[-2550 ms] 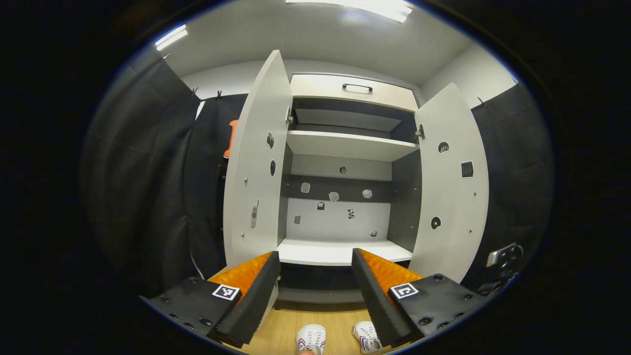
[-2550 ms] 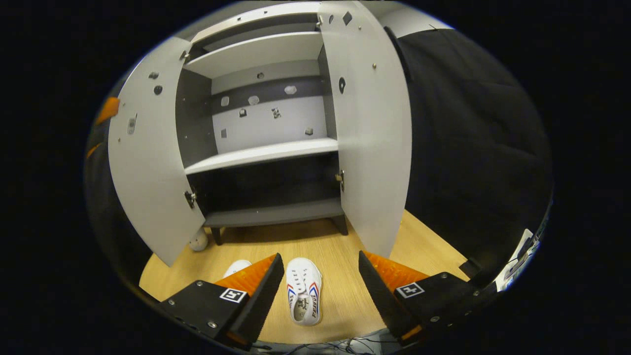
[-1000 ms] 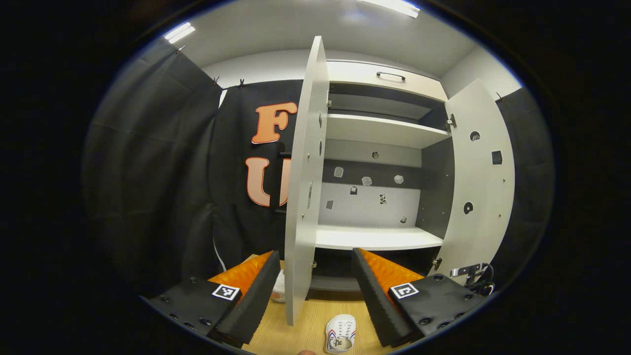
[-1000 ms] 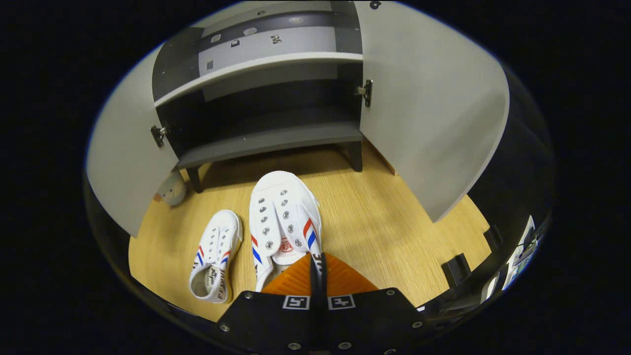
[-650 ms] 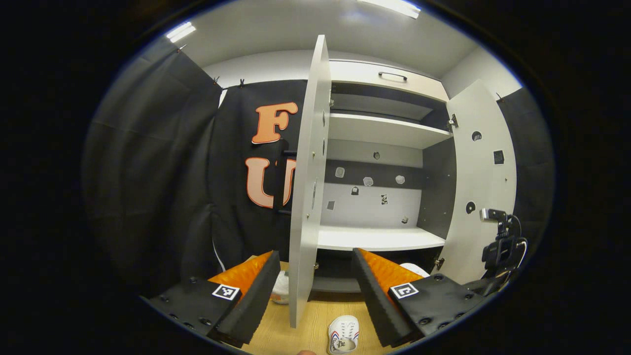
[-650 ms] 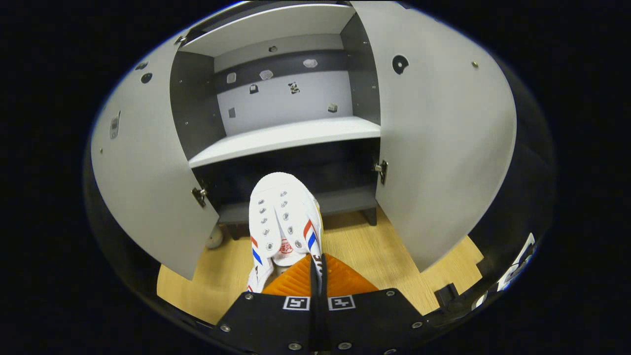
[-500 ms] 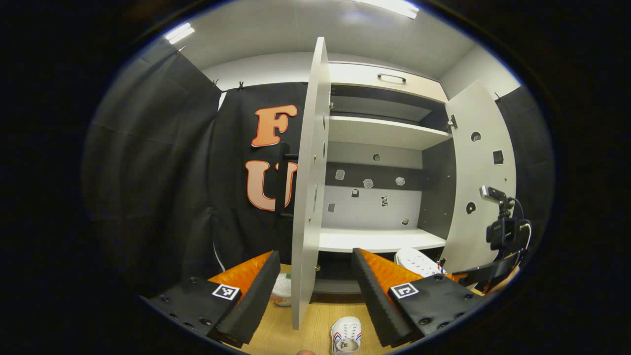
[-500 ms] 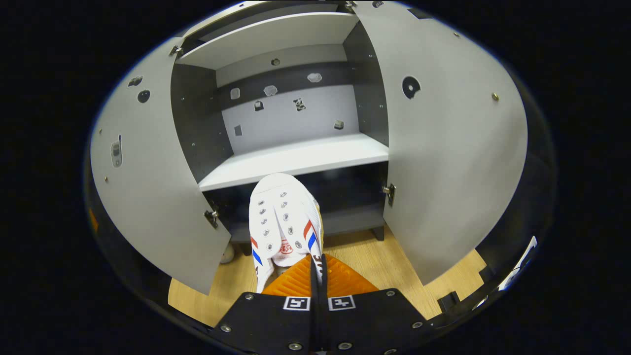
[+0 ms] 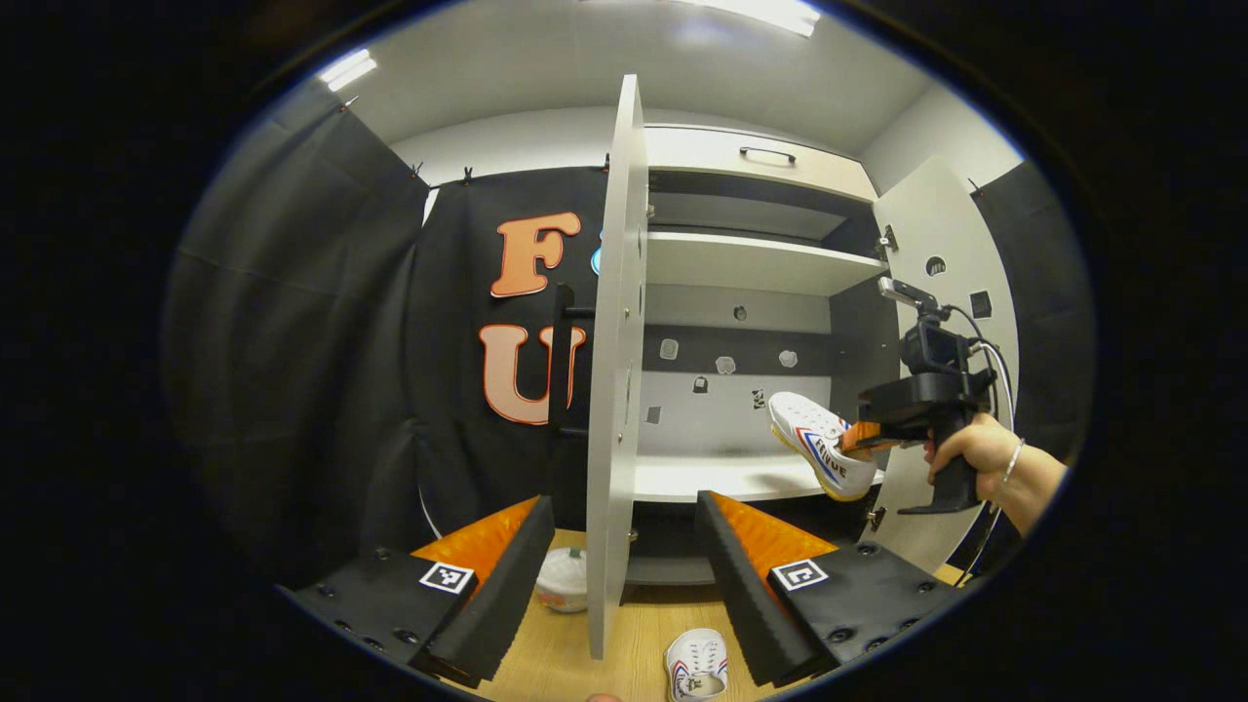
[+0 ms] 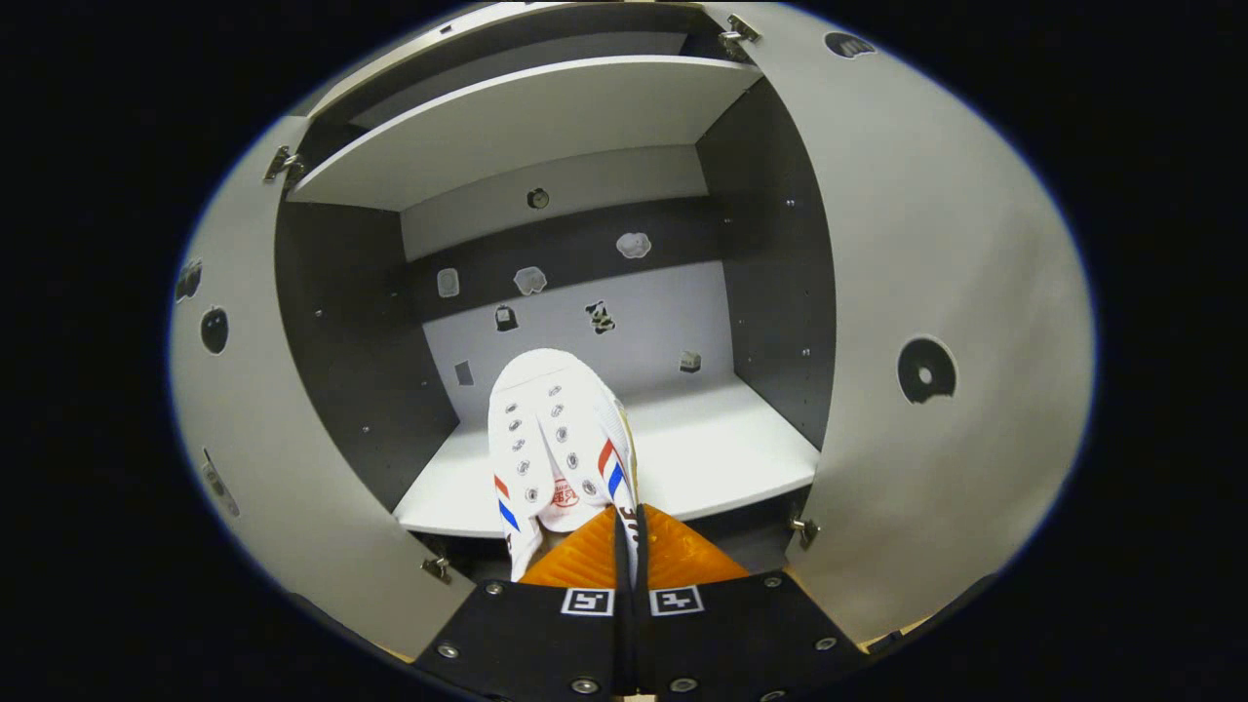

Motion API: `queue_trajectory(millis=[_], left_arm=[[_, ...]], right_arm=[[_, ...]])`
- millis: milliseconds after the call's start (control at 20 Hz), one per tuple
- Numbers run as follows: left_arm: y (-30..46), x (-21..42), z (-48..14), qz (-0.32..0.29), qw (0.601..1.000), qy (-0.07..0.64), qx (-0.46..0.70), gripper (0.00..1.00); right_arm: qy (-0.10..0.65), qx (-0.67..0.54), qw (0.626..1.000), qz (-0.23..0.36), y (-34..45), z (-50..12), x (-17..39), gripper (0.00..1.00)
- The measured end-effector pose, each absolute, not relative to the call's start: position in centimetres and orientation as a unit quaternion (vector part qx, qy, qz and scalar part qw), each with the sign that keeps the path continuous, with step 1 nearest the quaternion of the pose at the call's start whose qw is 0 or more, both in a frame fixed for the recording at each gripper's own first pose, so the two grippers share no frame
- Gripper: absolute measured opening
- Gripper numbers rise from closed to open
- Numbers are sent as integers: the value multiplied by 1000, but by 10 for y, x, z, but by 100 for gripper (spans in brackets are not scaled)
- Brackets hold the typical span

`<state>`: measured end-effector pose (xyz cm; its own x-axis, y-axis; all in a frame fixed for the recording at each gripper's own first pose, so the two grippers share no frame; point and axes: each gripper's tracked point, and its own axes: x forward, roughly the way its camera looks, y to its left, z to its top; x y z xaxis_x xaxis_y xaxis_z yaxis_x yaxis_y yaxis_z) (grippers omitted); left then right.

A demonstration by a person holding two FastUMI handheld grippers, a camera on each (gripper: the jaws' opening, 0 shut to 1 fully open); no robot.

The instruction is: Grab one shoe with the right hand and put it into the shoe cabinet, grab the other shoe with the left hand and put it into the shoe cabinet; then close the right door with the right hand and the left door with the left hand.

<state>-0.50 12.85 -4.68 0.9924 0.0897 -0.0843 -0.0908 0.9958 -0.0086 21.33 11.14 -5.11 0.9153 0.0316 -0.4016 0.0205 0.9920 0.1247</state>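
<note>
Left gripper (image 9: pixel 624 546): fingers spread wide, holding nothing, hanging low in front of the shoe cabinet (image 9: pixel 741 292). In your left gripper view the left door (image 9: pixel 614 390) stands edge-on between the fingers, so you're looking straight along its front edge. The second shoe (image 9: pixel 696 665) lies on the floor just below the cabinet, at the foot of that door and near your right-side finger; its long axis runs roughly toward the cabinet, as far as the small patch shows. Off to the right of the cabinet opening, your right hand (image 9: pixel 975 453) holds the right gripper (image 9: pixel 858 436), with the first shoe (image 9: pixel 819 444) hanging toe-inward just above the front lip of the white shelf (image 9: pixel 721 478). A small round thing (image 9: pixel 563 580) sits on the floor on the outer side of the left door; can't tell what it is.

Right gripper (image 10: pixel 624 526) in your right gripper view: fingers pinched together on the heel end of the first shoe (image 10: pixel 558 444), both pressing it. The shoe's long axis points straight away from the tool, toe toward the cabinet's back panel (image 10: pixel 575 322). The toe is over the white shelf (image 10: pixel 721 458), midway between the two side walls, with the right door (image 10: pixel 936 370) swung well clear.

My read: the move ahead is straight forward and down along that axis. The right hand is the one at the shelf; the left is nearer the floor shoe.
</note>
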Motion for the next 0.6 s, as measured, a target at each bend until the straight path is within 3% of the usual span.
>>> queue_trajectory(millis=[300,600], left_arm=[[129,0,-42,41,999,32,-9,95],[137,1,-45,51,998,40,-4,95]], right_arm=[[227,48,972,-34,108,-58,274,0],[279,26,958,-57,96,-108,310,0]])
